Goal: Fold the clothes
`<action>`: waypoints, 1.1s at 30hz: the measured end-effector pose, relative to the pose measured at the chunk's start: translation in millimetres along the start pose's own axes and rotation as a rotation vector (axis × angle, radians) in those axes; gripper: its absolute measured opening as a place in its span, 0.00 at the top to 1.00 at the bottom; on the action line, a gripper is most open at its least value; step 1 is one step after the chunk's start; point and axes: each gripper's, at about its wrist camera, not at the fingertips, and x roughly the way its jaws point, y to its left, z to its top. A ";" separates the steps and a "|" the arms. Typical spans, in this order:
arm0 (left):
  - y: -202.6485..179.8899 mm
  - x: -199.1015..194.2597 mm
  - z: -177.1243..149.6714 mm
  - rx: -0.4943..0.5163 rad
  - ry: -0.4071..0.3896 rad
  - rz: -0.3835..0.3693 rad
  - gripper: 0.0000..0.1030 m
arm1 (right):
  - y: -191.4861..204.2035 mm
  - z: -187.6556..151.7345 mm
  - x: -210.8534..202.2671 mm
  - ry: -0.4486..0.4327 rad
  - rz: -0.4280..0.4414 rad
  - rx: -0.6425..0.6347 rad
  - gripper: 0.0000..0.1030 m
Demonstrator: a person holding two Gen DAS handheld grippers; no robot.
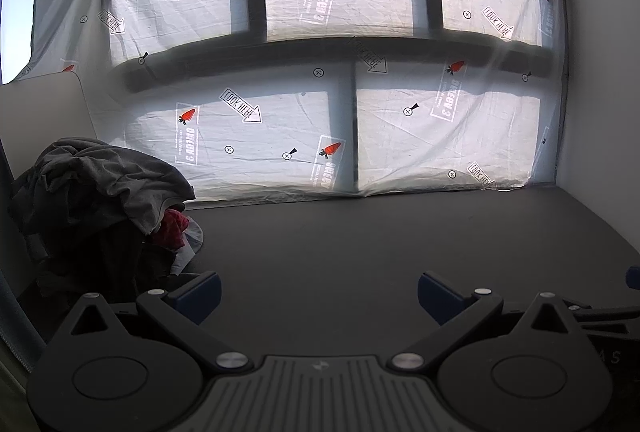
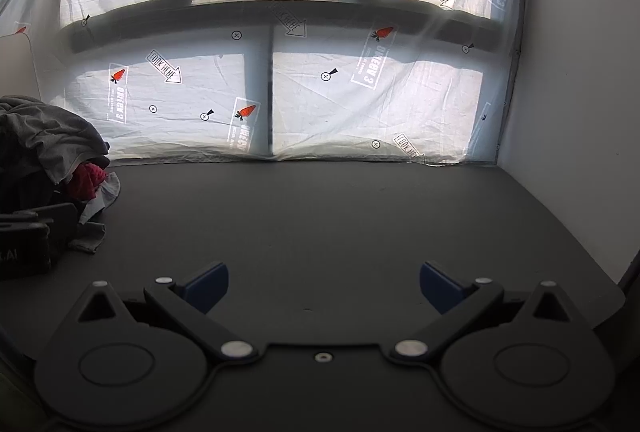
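Meanwhile, both tongs, left and right, hover spread and empty over the dark counter, whose bare middle suits folding; crumpled clothes (grey on top) sit heaped far left.

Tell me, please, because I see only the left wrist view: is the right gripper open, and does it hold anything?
Observer: The right gripper is open, with nothing between its fingers. Only the bare dark table is ahead of it.
Operator: How close is my left gripper to the clothes pile?
Observer: In the right wrist view, the black body of the left gripper sits right in front of the clothes pile. I cannot tell if they touch.
Operator: Does anything lie loose there?
Observer: A pale cloth edge spills from the pile onto the table.
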 end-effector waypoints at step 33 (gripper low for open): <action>10.1 11.7 4.5 -0.013 0.010 -0.015 0.00 | 4.2 1.7 7.1 -0.003 0.002 -0.020 0.00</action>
